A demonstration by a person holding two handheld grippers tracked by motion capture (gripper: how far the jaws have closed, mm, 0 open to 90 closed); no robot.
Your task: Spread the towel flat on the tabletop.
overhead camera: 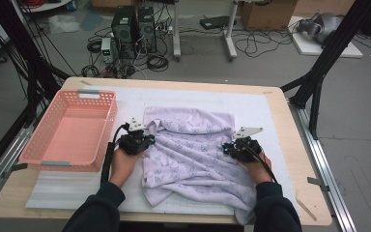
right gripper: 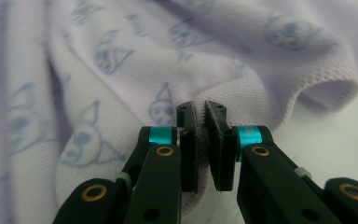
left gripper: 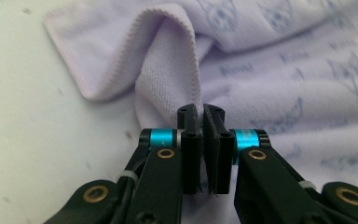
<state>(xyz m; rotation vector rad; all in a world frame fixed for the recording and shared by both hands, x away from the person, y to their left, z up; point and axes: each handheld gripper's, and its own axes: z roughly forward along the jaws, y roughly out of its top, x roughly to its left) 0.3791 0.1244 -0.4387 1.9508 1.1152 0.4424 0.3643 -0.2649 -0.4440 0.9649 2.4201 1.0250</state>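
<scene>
A pale lilac towel [overhead camera: 193,150] printed with small blue faces lies rumpled on the white mat in the middle of the table. My left gripper [overhead camera: 147,140] is at its left edge, and in the left gripper view the jaws [left gripper: 202,112] are pressed together on a raised fold of the towel [left gripper: 168,79]. My right gripper [overhead camera: 229,147] is at the towel's right edge. In the right gripper view its jaws [right gripper: 201,109] are pinched on the hemmed edge of the towel [right gripper: 121,70].
A pink plastic basket [overhead camera: 89,93] stands at the left of the table, close to my left gripper. The white mat [overhead camera: 251,104] covers most of the wooden tabletop [overhead camera: 297,159]. Cables, computer cases and black frame legs are on the floor beyond the far edge.
</scene>
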